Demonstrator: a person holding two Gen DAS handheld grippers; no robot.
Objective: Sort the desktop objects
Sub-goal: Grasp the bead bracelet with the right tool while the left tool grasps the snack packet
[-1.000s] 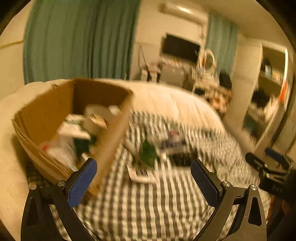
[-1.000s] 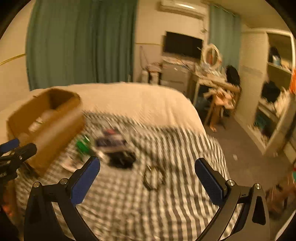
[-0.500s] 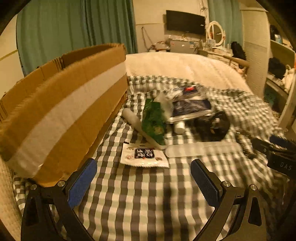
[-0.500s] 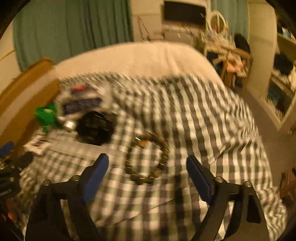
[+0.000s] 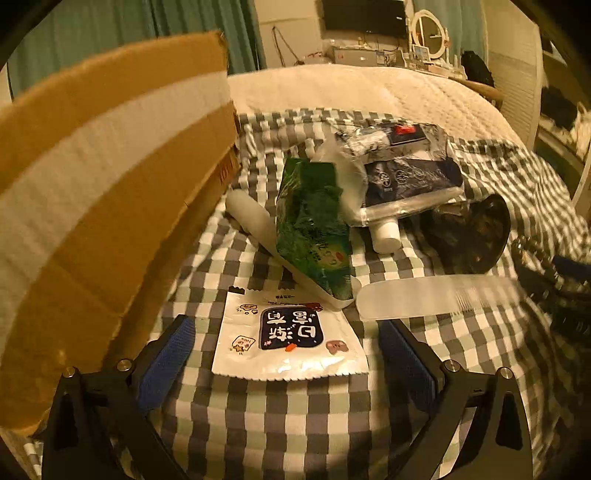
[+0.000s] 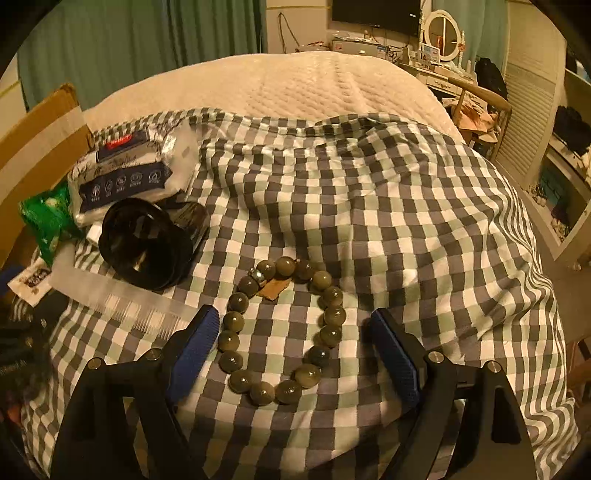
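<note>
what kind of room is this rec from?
Most likely a bedroom: the items lie on a checkered sheet over a quilted bed, with a wall TV and a vanity mirror at the far wall and teal curtains behind.

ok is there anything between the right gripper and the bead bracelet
Nothing visible. The right gripper is open, with the bead bracelet lying flat on the checked cloth between its fingers. The clear comb and black jar lie off to the left.

You can count one cardboard box point(image 5: 110, 177), one green packet point(image 5: 314, 229), one white sachet point(image 5: 288, 339), one clear comb point(image 5: 436, 299), one bead bracelet point(image 6: 284, 328), one black round case point(image 6: 144, 247), and two tongs point(image 5: 288, 365) point(image 6: 295, 354).
</note>
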